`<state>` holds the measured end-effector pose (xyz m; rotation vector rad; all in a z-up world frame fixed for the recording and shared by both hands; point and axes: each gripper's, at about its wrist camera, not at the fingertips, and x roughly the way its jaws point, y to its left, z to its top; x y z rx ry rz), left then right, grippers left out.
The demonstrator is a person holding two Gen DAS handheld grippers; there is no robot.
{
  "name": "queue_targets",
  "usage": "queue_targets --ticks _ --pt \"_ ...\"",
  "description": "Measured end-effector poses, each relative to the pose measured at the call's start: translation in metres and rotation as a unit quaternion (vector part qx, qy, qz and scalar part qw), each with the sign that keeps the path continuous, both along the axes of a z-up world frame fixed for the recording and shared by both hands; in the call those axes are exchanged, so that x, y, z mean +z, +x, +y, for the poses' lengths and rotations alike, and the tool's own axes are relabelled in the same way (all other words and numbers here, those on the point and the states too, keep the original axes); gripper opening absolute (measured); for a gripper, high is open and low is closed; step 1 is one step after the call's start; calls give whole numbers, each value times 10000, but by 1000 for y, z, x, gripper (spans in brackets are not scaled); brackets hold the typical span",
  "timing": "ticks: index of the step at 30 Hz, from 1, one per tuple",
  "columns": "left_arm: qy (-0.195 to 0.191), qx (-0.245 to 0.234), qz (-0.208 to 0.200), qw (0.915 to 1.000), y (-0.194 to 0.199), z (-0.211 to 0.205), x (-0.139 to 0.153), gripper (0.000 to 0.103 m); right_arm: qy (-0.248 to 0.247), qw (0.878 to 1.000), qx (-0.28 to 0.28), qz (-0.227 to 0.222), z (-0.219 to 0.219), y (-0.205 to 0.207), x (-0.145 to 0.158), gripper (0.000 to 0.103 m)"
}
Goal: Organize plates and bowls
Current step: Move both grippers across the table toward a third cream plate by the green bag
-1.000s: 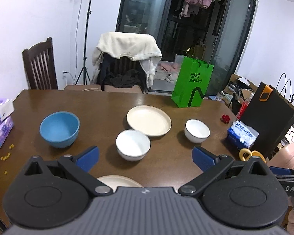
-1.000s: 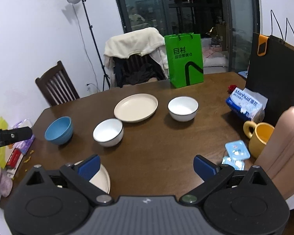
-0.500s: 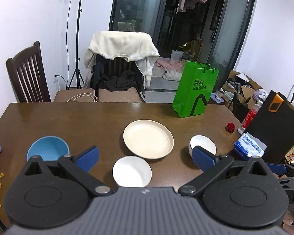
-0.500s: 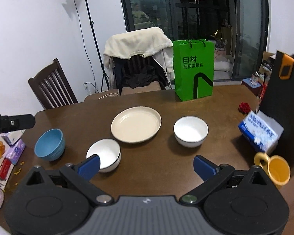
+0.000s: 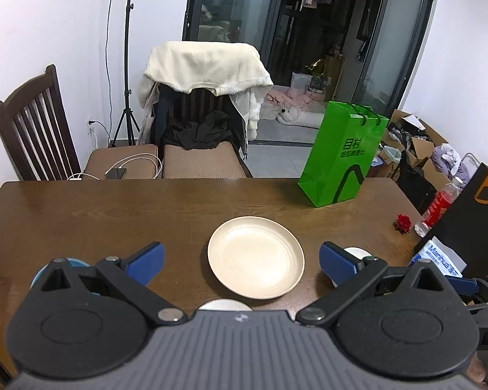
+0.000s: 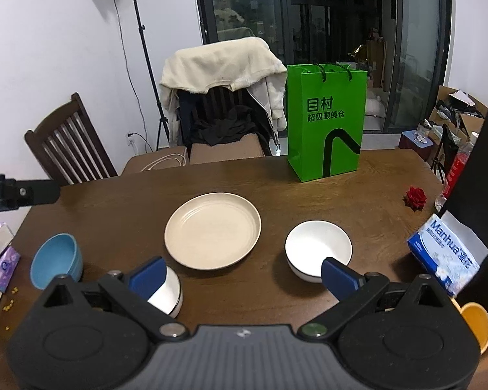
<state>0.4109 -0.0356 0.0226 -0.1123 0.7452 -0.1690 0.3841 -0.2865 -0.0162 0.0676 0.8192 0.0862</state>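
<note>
A cream plate point(image 5: 256, 260) point(image 6: 212, 229) lies in the middle of the brown table point(image 5: 146, 208) point(image 6: 309, 195). My left gripper point(image 5: 240, 265) hangs open above the plate's near side, with nothing between its fingers. One white bowl point(image 6: 318, 251) sits right of the plate; only its rim point(image 5: 356, 253) shows in the left wrist view. A second white bowl point(image 6: 167, 294) point(image 5: 225, 305) stands nearer, partly hidden behind the grippers. The blue bowl point(image 6: 56, 260) point(image 5: 78, 264) rests at the left. My right gripper point(image 6: 242, 276) is open above the bare wood in front of the plate and bowls.
A green paper bag point(image 5: 340, 159) point(image 6: 325, 120) stands at the table's far side. A tissue pack point(image 6: 445, 253), a red flower point(image 6: 415, 197), a yellow mug point(image 6: 476, 325) and a black bag point(image 5: 471, 214) crowd the right edge. Tissue packets point(image 6: 0, 253) lie at the left. Chairs point(image 5: 198, 120) stand behind.
Both grippers have risen and tilted toward the table's far side, so the near plate has dropped out of view. Both stay open.
</note>
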Motion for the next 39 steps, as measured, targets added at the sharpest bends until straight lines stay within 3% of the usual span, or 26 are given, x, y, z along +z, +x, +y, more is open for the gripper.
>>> queue_targets --ticks 8,24,32,39 --pt "209 -54 185 9996 52 -6 -22 103 -19 9997 -117 219 -6 45 -22 102" --pt "249 73 632 9977 144 -3 -66 103 -251 9978 -79 605 -1 139 -56 102" --pt "298 100 952 9950 183 -7 -101 103 -246 9975 -210 635 -5 186 -63 101" --pt "325 271 1296 9907 212 -5 -133 103 -257 9955 -269 877 -7 223 -87 101"
